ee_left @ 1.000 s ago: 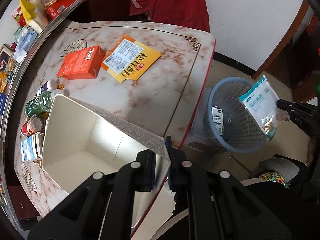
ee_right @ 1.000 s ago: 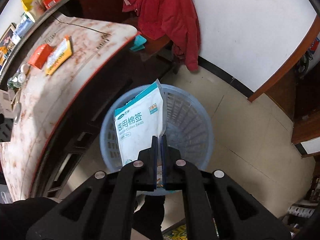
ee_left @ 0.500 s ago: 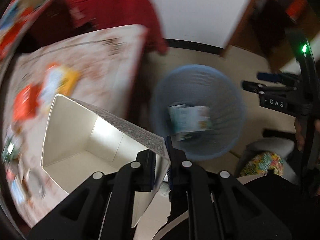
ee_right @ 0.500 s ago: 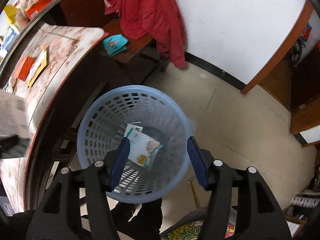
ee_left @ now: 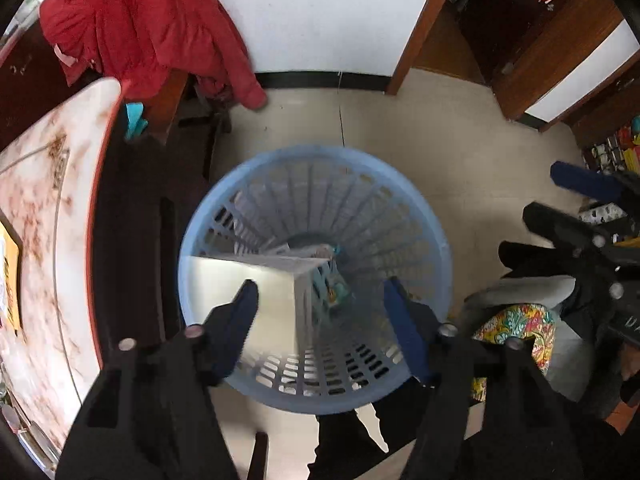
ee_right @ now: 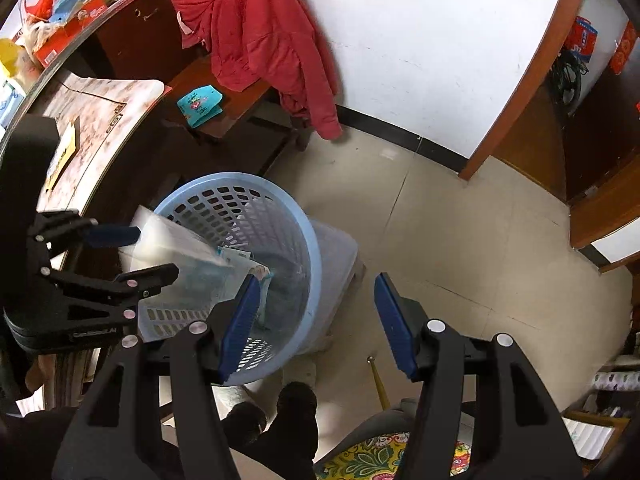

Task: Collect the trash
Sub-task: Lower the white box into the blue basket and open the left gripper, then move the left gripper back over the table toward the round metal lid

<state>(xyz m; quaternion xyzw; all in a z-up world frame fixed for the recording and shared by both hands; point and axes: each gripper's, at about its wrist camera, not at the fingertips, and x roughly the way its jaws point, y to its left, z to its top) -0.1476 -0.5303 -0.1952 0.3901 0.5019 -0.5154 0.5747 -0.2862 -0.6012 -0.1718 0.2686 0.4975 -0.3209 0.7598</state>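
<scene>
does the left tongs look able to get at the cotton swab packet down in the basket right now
Probably not: the white box sits in the blue basket between the open left tongs and the packet.

You see blue perforated plastic basket (ee_left: 420, 216) — smooth, slightly glossy; white paperboard box (ee_left: 240, 280) matt inside; marble-look tabletop (ee_left: 48, 200) glossy; red jacket (ee_right: 256, 40) — soft quilted cloth.

Both wrist views look steeply down, sharing the basket (ee_left: 424, 216).

White box (ee_left: 240, 280) inside blue basket (ee_left: 400, 200)
</scene>
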